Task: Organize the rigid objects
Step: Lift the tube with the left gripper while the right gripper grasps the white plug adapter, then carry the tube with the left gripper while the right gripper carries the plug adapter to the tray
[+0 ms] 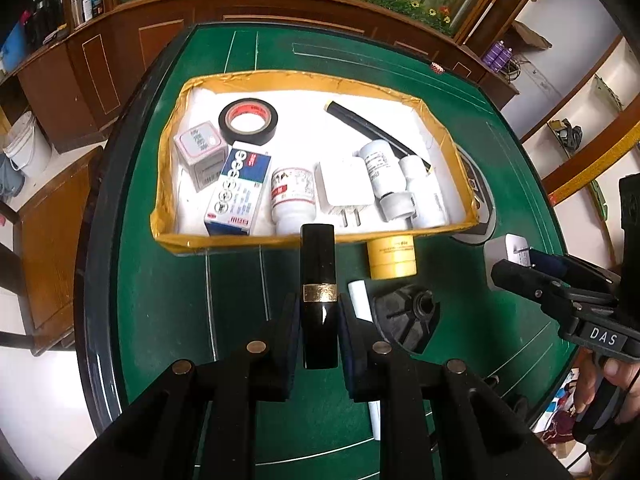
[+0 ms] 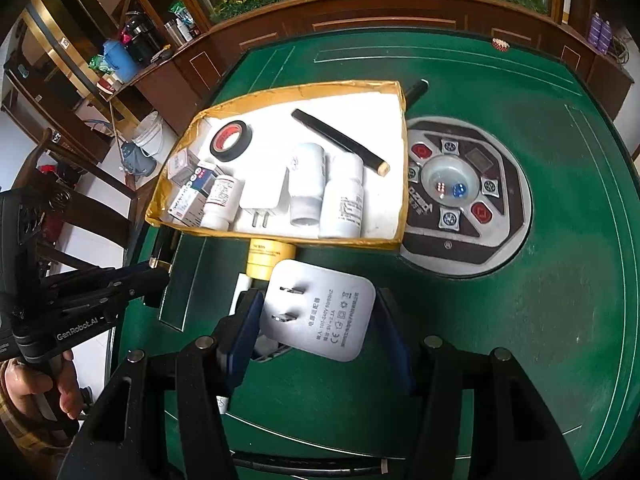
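Lipstick (image 1: 318, 296), black with a gold band, stands upright between the pads of the left hand-held gripper (image 1: 318, 334), which is closed tight on its lower half; the tube's top reaches the near wall of the box (image 1: 280, 240) at 12 o'clock in the left wrist view. The right hand-held gripper (image 2: 316, 320) clamps a white power adapter (image 2: 318, 314), held above the green worktop (image 2: 520, 320) with its two prongs and printed label facing the camera.

The yellow-taped box sits at 12 o'clock from both grippers and holds a roll of black tape (image 1: 248, 122), a black stick (image 1: 372, 132), a grey cube-shaped carton (image 1: 199, 152), a blue-and-white carton (image 1: 238, 194), a red-labelled white bottle (image 1: 292, 196), a white plug (image 1: 344, 192) and two more white bottles (image 1: 380, 176) lying side by side at the box's 3 o'clock end.

Just outside the near wall, a yellow tape roll (image 1: 392, 258) touches the box. Near it on the worktop lie a white tube (image 1: 360, 300) and a black ribbed cap-like part (image 1: 404, 318). A round dice console (image 2: 460, 196) is set into the worktop at 3 o'clock of the box.
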Motion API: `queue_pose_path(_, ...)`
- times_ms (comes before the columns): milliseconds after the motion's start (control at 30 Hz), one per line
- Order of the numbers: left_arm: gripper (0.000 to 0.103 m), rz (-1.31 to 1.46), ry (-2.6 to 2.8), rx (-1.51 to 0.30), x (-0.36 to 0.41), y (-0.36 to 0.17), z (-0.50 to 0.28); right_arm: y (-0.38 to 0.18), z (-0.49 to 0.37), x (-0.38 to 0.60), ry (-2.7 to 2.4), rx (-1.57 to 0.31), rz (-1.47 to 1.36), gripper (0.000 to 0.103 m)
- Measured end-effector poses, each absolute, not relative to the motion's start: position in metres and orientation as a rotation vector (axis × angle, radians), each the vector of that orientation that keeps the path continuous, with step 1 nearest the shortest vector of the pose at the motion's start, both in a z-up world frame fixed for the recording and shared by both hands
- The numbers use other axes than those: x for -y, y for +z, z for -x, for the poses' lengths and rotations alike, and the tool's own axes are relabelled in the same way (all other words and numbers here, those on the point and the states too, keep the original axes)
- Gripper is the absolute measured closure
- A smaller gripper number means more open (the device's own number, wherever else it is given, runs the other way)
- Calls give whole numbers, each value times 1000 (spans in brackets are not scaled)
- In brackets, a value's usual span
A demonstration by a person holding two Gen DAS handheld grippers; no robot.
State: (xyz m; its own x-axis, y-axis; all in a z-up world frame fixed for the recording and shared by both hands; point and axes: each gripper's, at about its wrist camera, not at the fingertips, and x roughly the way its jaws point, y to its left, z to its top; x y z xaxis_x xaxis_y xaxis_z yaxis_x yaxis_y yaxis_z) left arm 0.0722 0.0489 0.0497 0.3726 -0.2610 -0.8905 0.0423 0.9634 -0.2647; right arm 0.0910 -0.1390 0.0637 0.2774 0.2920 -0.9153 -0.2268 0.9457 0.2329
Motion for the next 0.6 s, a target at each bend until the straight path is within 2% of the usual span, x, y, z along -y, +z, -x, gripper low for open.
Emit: queue_pose_path(600, 85, 246, -188, -1139, -52, 67, -96, 79, -98, 146, 354, -1206, -49, 47)
